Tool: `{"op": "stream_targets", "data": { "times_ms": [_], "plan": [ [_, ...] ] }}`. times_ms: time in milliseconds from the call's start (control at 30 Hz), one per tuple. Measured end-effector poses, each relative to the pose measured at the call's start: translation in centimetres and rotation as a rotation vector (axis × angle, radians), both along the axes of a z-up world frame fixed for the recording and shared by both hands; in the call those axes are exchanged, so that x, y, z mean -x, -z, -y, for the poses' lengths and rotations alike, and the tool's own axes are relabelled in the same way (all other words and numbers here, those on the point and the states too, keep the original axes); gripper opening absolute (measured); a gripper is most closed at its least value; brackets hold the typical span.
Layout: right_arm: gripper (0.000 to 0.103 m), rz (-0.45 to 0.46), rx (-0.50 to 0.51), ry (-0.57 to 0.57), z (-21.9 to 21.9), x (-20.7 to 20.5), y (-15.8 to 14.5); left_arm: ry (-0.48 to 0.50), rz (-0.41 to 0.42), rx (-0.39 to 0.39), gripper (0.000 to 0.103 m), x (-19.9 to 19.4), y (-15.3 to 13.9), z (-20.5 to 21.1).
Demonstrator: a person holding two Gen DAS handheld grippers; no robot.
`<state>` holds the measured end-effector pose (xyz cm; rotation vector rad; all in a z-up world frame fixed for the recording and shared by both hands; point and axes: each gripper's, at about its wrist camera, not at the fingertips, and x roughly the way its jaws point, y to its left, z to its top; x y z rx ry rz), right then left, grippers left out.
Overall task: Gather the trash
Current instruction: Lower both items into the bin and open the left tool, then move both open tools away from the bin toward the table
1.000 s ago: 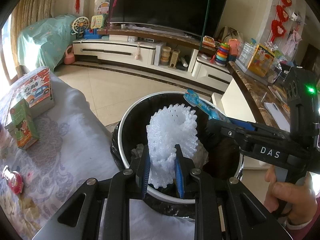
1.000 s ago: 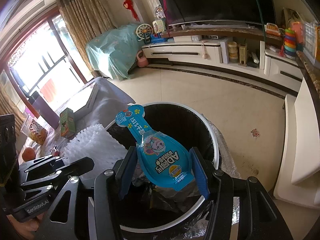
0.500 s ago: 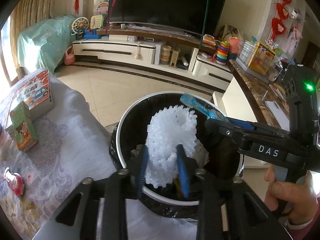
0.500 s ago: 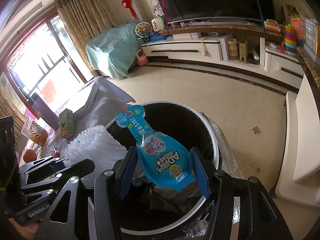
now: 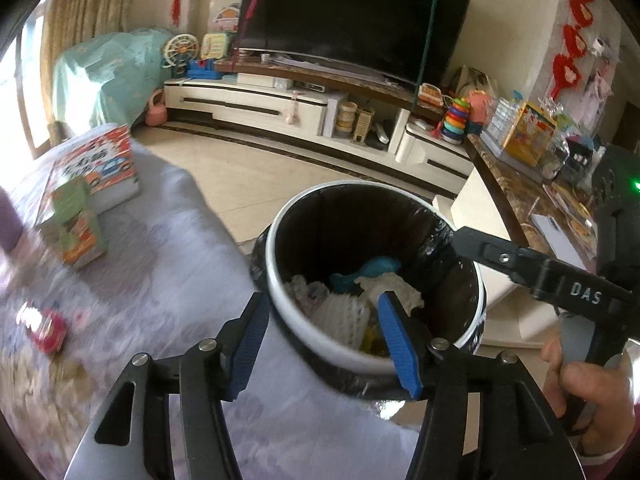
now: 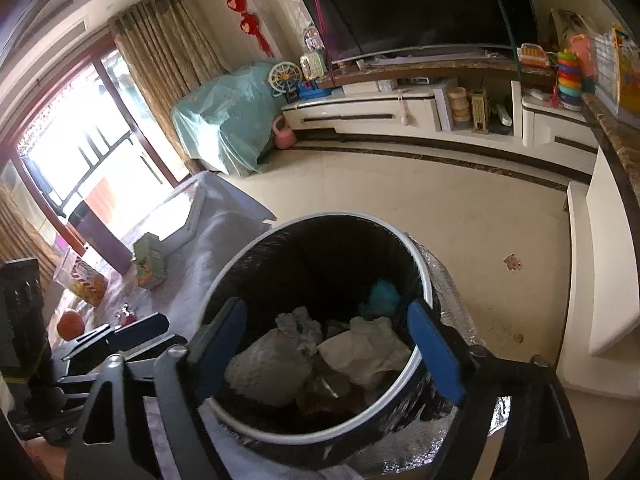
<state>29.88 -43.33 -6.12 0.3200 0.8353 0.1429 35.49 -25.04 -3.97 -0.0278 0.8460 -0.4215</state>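
Tongs of both hands, left tongs (image 5: 324, 344) and right tongs (image 6: 324, 344), had just been opening and stood wide and empty above the bin (image 5: 280, 280). Foam netting (image 5: 344, 316) and blue wrapper (image 5: 376, 268) lay inside it. Remaining red wrapper (image 5: 48, 332) lay on the tabletop (image 5: 160, 280), off to the left of the left tongs, the nearer pair.

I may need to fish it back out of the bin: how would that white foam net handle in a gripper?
The white foam net is open mesh, so probably very light and squashy; the pads would likely sink in. It lies slumped among other litter in the trash bin, which suggests it is floppy, not stiff. Unlikely to slip or break.
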Motion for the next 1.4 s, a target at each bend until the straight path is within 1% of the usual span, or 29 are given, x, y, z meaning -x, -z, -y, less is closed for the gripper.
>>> {"op": "stream_targets", "data": {
  "times_ms": [100,167,367,500,733,800,867,1100,1133,1267,1400],
  "plan": [
    [0.087,0.025,-0.007,-0.014,-1.0,1.3,-0.5,-0.030,0.000,0.018,0.059,1.8,0.2,-1.4],
    [0.089,0.031,0.001,-0.016,-1.9,2.3,-0.7,-0.045,-0.001,0.028,0.060,2.8,0.3,-2.4],
    [0.089,0.068,0.013,-0.066,-4.7,4.3,-1.2,-0.123,-0.007,0.065,0.062,5.9,0.2,-6.7],
    [0.089,0.071,-0.003,-0.101,-6.7,5.2,-1.2,-0.178,-0.007,0.084,0.062,8.1,0.0,-9.4],
    [0.089,0.079,-0.007,-0.178,-10.8,6.4,-0.8,-0.251,-0.011,0.087,0.062,10.8,-0.3,-13.7],
    [0.091,0.072,-0.014,-0.195,-12.0,6.5,-0.5,-0.275,-0.019,0.092,0.062,11.6,-0.2,-14.8],
    [0.094,0.067,-0.018,-0.211,-13.0,6.6,-0.2,-0.291,-0.020,0.089,0.062,11.7,-0.3,-15.8],
    [0.094,0.048,-0.020,-0.277,-16.6,6.0,0.7,-0.373,-0.037,0.096,0.062,12.9,-0.2,-19.7],
    [0.095,0.047,-0.020,-0.285,-17.1,5.8,0.8,-0.379,-0.041,0.098,0.062,12.6,0.0,-20.4],
    [0.094,0.042,-0.036,-0.308,-18.2,4.9,1.3,-0.408,-0.051,0.103,0.062,12.4,0.3,-21.6],
    [0.094,0.032,-0.042,-0.316,-18.9,3.7,1.8,-0.428,-0.065,0.104,0.062,11.3,0.9,-22.0]
  ]
}}
